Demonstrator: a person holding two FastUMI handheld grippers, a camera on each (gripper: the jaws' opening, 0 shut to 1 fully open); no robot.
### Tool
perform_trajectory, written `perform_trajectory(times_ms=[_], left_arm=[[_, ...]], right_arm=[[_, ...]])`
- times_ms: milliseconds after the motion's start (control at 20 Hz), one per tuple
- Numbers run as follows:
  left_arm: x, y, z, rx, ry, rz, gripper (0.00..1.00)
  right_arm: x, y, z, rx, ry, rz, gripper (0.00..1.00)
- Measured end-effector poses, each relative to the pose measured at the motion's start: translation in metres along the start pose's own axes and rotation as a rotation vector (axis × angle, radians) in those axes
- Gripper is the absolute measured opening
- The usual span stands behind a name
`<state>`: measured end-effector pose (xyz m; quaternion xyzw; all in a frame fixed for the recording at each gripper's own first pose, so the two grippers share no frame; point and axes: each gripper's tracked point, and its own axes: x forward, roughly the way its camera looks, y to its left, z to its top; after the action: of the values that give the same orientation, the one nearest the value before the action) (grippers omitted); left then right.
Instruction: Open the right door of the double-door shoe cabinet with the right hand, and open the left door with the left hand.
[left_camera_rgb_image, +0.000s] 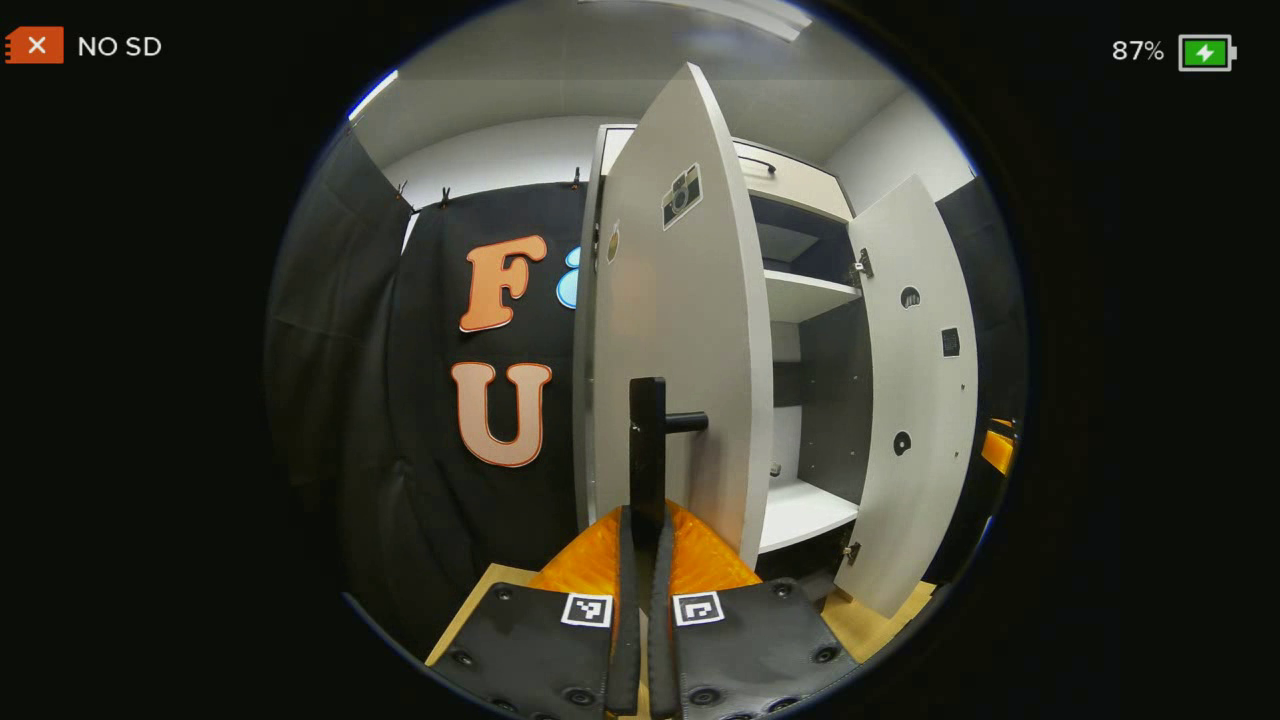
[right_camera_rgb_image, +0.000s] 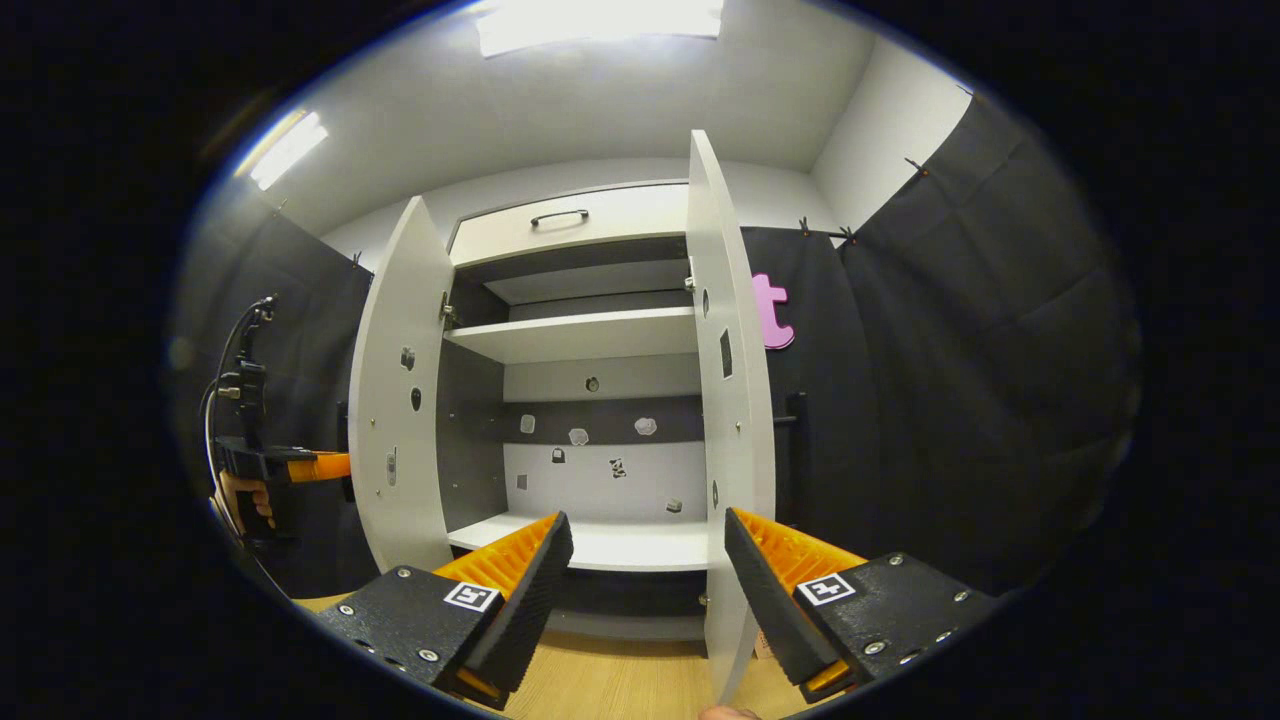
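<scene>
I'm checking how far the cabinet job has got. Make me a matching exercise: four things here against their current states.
1. left gripper
2. right gripper
3. white left cabinet door
4. black bar handle on the left door

a. swung open, hinged at the cabinet's side
b. jaws spread wide, holding nothing
c. clamped between two jaws
d. jaws closed on a handle

Pairs: 1-d, 2-b, 3-a, 4-c

both doors are swung outward, the left door (right_camera_rgb_image: 400, 400) and the right door (right_camera_rgb_image: 735, 400) flanking the cabinet's shelves (right_camera_rgb_image: 580, 335); a drawer (right_camera_rgb_image: 570, 225) is set above them.
</scene>
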<state>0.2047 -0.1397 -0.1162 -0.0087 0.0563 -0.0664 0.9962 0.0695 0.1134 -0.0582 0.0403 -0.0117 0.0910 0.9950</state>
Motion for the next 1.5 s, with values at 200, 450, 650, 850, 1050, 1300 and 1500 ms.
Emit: perform_trajectory(times_ms=[200, 450, 650, 850, 1050, 1300, 1500], left_arm=[[-0.004, 0.014, -0.002, -0.01, 0.009, 0.067, 0.06], [-0.01, 0.031, 0.0, -0.036, -0.005, 0.15, 0.04], [-0.016, 0.017, 0.0, -0.101, 0.0, 0.095, 0.03], [-0.032, 0.015, 0.005, -0.075, -0.006, 0.092, 0.03], [-0.057, 0.011, 0.014, -0.054, -0.004, 0.149, 0.06], [-0.072, -0.011, 0.024, -0.051, -0.001, 0.133, 0.35], [-0.079, -0.028, 0.033, -0.053, -0.012, 0.106, 0.43]], right_arm=[[0.004, 0.006, -0.008, -0.004, 0.024, 0.012, 0.93], [0.006, 0.014, -0.005, -0.008, 0.02, 0.026, 0.93], [0.009, 0.023, -0.006, -0.007, 0.021, 0.038, 0.93], [0.012, 0.026, -0.008, -0.011, 0.031, 0.043, 0.93], [0.011, 0.025, -0.004, -0.018, 0.031, 0.04, 0.93], [0.005, 0.02, 0.01, -0.023, 0.015, 0.031, 0.93], [0.001, 0.01, 0.021, -0.021, 0.003, 0.013, 0.93]])
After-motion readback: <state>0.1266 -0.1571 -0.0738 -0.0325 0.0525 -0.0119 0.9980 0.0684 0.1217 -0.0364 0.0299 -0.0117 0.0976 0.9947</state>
